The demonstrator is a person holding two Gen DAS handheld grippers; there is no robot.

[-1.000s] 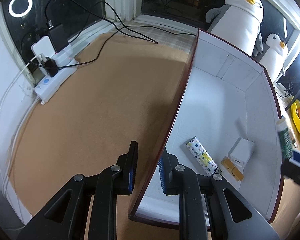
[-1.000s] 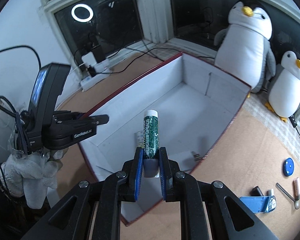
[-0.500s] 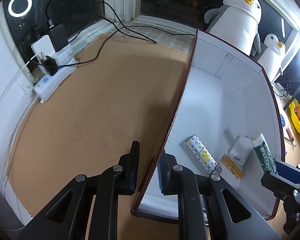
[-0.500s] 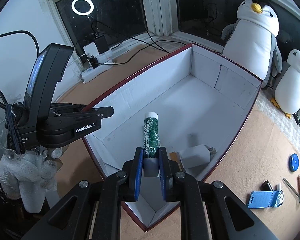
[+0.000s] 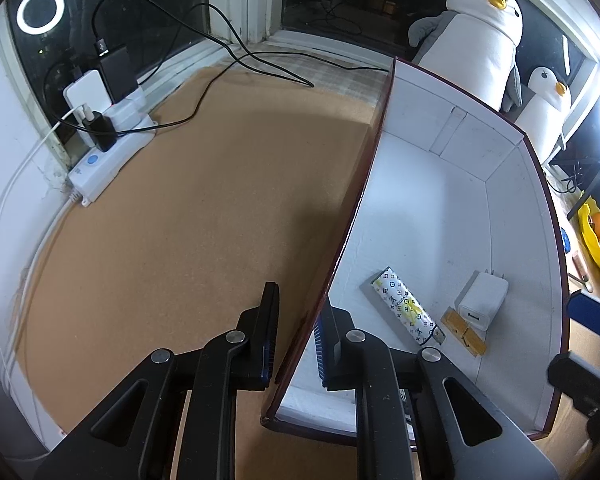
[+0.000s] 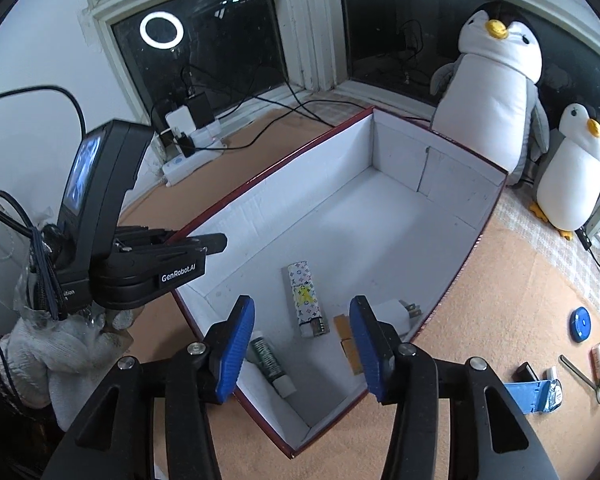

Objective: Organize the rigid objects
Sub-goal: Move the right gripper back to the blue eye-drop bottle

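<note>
Nearest the right wrist camera, the right gripper (image 6: 302,344) hangs over the near corner of the box (image 6: 466,258) with its jaws spread wide and nothing between them. Just below its left blue pad lies the green tube (image 6: 269,364), flat on the white floor of the box, close against the near wall with its white cap pointing toward the corner. A little farther in lie the patterned lighter (image 6: 305,298), two small wooden blocks (image 6: 346,338) and the white charger (image 6: 396,314), clustered near the right wall but apart from the tube. The left gripper (image 5: 296,338) straddles the box's left wall near that same corner, one jaw outside and one inside; a gap shows on each side of the cardboard, so the jaws look slack rather than pinching it, though contact lower down cannot be ruled out. Out on the counter (image 6: 500,304), well apart from the box, wait a blue disc (image 6: 581,323), a blue stand (image 6: 530,394) and some small bits beside it. Beyond stand two plush penguins (image 6: 496,80). The likely risks: if the right gripper swings out low toward those items, a finger could catch the thin wall and drag the box, and with the left jaws not clamped nothing would stop it sliding; a lift by the left could also tip the contents together.
</note>
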